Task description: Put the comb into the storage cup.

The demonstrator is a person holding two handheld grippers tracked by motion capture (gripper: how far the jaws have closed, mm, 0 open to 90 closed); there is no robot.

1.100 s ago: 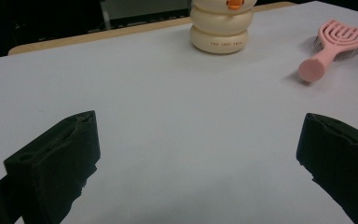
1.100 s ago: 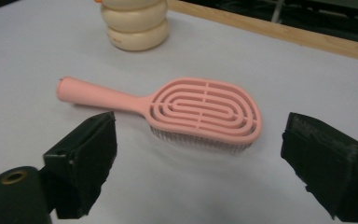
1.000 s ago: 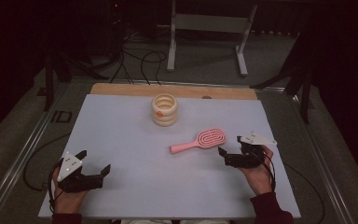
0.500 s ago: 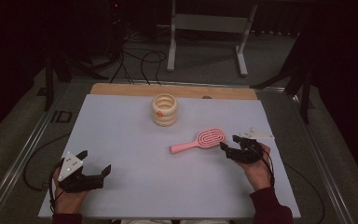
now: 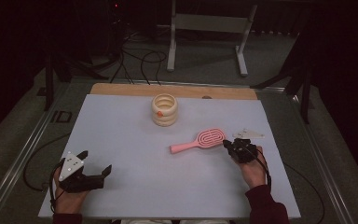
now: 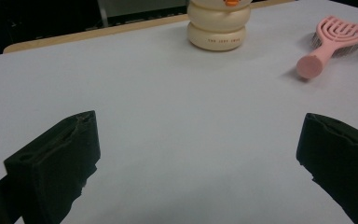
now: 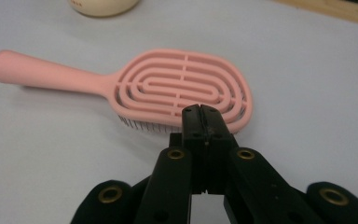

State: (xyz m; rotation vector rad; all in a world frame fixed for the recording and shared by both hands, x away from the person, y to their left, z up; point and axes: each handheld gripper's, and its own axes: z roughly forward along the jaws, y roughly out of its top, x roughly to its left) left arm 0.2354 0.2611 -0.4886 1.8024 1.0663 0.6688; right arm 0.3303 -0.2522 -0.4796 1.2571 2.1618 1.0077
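The pink plastic hairbrush with a slotted oval head (image 5: 200, 141) lies bristles down on the pale blue table top (image 5: 135, 140), just in front of the cream ribbed ring-stacked holder (image 5: 164, 109). The right gripper (image 7: 200, 112) has just been closing; its jaws meet with nothing between them, tips at the head's near rim. To push well, I judge, keep the tips low and press squarely. The left gripper (image 5: 95, 164) gapes wide, well apart from the brush. Whether the tips touch the rim is unclear, and the holder's top is cut off.

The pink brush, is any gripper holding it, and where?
No. The right gripper is shut empty beside the pink brush; the left gripper is open.
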